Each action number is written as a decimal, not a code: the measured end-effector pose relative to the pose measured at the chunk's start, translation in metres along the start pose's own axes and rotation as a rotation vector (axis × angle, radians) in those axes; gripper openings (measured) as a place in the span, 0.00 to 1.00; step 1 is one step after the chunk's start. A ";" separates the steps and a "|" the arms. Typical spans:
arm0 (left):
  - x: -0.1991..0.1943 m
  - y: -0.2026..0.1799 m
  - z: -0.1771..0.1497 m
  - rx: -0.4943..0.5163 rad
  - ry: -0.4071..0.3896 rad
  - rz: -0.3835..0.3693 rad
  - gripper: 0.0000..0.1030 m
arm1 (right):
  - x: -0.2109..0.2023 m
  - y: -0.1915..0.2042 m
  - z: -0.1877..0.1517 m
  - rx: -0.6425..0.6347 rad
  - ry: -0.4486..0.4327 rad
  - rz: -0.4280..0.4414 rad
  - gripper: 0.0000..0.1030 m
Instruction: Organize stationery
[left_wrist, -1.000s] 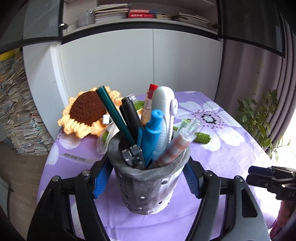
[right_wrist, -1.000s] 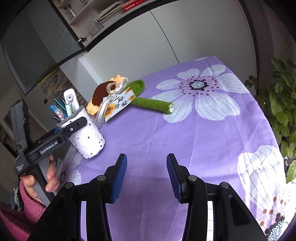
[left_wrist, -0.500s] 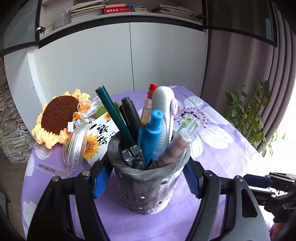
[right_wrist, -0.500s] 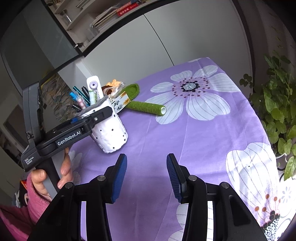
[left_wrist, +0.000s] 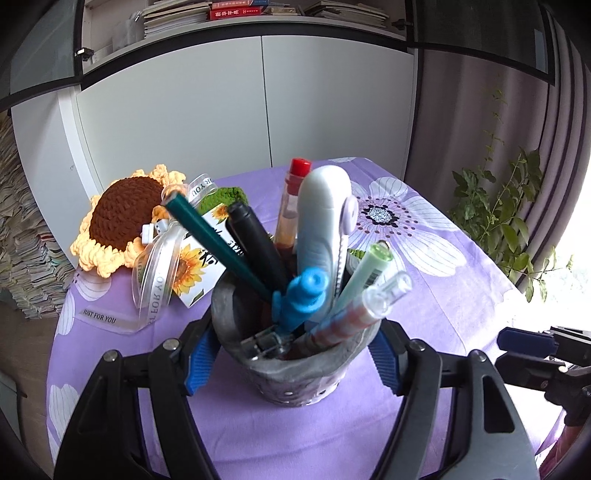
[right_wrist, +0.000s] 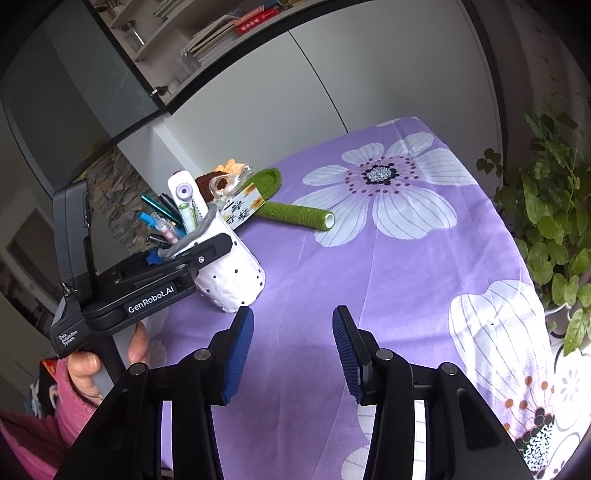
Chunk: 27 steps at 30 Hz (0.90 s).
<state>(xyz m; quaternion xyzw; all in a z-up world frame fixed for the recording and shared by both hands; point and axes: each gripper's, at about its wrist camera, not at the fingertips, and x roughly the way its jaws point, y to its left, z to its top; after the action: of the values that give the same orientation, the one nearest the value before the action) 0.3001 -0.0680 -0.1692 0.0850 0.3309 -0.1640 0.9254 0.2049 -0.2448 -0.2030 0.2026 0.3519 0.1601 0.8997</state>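
The counter (right_wrist: 424, 258), under a purple flowered cloth, carries everything here, and the pen cup (left_wrist: 295, 373) sits at its left side, base on the cloth and leaning a little toward the left gripper (left_wrist: 291, 358). That cup lies straight ahead of the left gripper, between its 2 blue pads, which press on the cup's wall just under the rim from either side; so this gripper is closed on the cup. The cup's long axis runs up toward the camera, and the pens (left_wrist: 258, 251) fan out of its mouth. The right gripper (right_wrist: 293, 350) hangs over bare cloth with its jaws partly apart and nothing between them; the cup stands up and to its left, near but not touching. The left hand (right_wrist: 96, 365) is clearly the nearer, and any shift of the cup should be its job. Just behind the cup lie a crocheted sunflower (left_wrist: 122, 218) and a green knitted roll (right_wrist: 295, 214).
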 end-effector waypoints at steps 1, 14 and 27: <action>0.000 0.000 -0.001 0.000 0.005 0.003 0.68 | -0.002 0.000 0.000 0.003 0.000 -0.004 0.44; -0.023 0.003 -0.014 -0.017 0.047 0.030 0.85 | -0.031 0.018 -0.006 -0.016 -0.019 -0.063 0.44; -0.158 -0.006 -0.017 -0.023 -0.156 0.079 0.97 | -0.087 0.079 -0.014 -0.146 -0.130 -0.127 0.59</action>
<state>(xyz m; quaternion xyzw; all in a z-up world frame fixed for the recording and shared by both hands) 0.1735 -0.0298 -0.0811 0.0744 0.2559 -0.1298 0.9551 0.1225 -0.2100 -0.1251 0.1238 0.2926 0.1143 0.9413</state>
